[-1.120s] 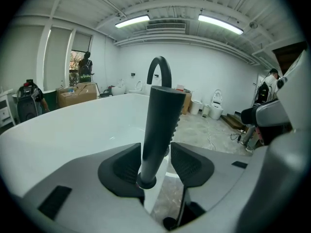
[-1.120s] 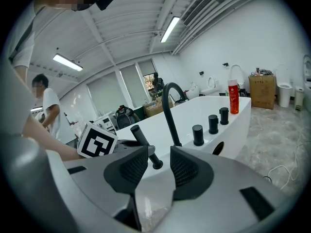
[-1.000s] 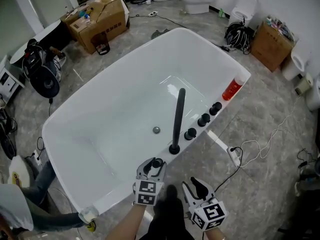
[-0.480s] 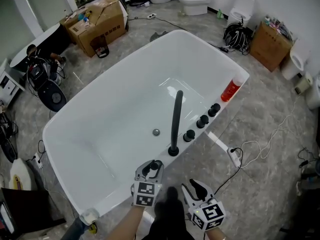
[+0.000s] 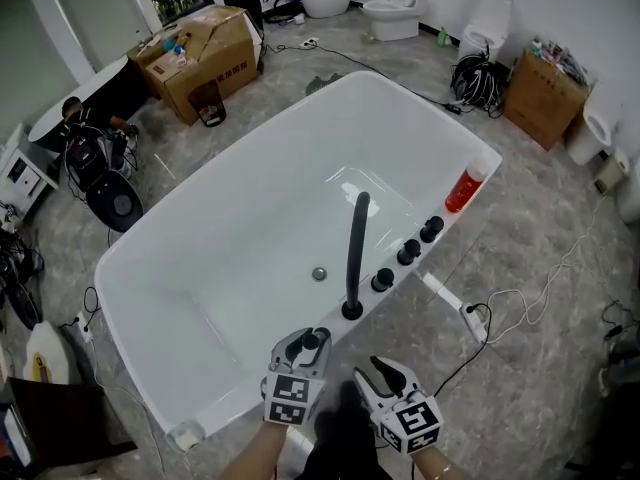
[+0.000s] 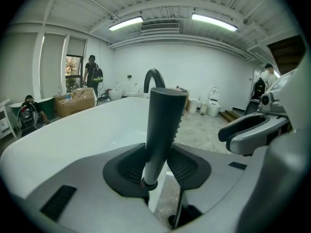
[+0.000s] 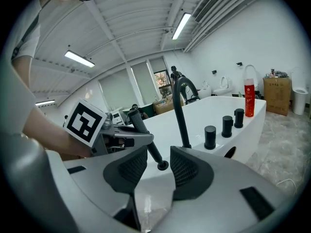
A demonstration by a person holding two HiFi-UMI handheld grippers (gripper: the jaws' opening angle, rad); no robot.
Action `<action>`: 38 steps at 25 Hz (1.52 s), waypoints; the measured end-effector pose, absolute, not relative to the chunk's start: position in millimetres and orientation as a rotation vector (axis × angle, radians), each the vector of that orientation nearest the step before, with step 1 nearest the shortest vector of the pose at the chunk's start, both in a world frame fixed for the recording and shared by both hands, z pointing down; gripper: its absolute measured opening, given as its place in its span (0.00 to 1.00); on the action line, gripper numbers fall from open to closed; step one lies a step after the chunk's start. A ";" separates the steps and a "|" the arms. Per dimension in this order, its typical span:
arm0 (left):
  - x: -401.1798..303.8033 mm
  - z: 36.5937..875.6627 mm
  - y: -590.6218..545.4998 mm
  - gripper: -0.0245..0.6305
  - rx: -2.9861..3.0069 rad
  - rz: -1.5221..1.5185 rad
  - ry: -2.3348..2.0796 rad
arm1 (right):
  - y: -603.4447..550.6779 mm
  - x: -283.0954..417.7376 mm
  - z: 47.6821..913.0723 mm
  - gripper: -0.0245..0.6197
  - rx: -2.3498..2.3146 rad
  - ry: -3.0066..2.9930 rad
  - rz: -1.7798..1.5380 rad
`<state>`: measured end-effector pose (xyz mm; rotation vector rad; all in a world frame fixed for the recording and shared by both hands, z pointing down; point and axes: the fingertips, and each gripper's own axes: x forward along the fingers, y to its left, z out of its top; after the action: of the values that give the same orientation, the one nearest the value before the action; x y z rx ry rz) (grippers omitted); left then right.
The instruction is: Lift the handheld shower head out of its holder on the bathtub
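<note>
The dark handheld shower head (image 6: 165,115) stands nearly upright between the pads of my left gripper (image 6: 158,159), which is shut on its handle. Its lower end hangs free just above the white bathtub rim (image 6: 63,144). From the head view, the left gripper (image 5: 305,336) sits at the tub's near edge with the shower head (image 5: 311,345) in it. The right gripper (image 5: 378,370) is beside it to the right. In the right gripper view the shower head (image 7: 143,135) slants down towards my right gripper (image 7: 158,166), whose jaws are opening and do not touch it.
A tall black faucet spout (image 5: 355,253) and three black knobs (image 5: 408,253) stand on the tub rim, with a red bottle (image 5: 463,190) further along. Cardboard boxes (image 5: 205,46), toilets (image 5: 392,8), cables and a power strip (image 5: 470,316) lie on the grey floor around the tub.
My left gripper has closed onto the shower head and raised it a little off the rim. The right gripper has barely moved. A person's leg at the lower left has left the view.
</note>
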<state>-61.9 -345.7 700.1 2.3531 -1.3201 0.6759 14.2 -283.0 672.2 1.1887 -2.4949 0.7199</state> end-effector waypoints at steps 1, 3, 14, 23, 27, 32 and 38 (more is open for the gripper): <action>-61.4 695.4 -344.6 0.27 2.356 0.673 -1.319 | -284.7 11.3 672.0 0.25 1.171 -2.503 0.709; -61.4 685.1 -342.5 0.27 2.363 0.667 -1.315 | -288.1 4.3 671.2 0.25 1.132 -2.515 0.689; -58.3 643.7 -336.9 0.27 2.409 0.638 -1.311 | -301.1 -36.1 667.6 0.31 0.921 -2.594 0.585; -66.1 630.7 -331.7 0.27 2.431 0.635 -1.308 | -312.8 -67.0 664.7 0.39 0.802 -2.618 0.457; -69.7 628.8 -328.7 0.27 2.433 0.639 -1.302 | -316.1 -82.0 667.2 0.39 0.734 -2.626 0.416; -73.0 626.2 -328.3 0.27 2.440 0.628 -1.292 | -319.9 -97.4 670.7 0.38 0.666 -2.618 0.370; -77.5 626.7 -332.8 0.27 2.439 0.621 -1.287 | -323.9 -108.8 671.8 0.35 0.632 -2.621 0.361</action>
<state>-77.5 -332.8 626.7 2.4386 -1.2875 0.6214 -108.8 -323.9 671.8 0.6319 -2.6210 0.3614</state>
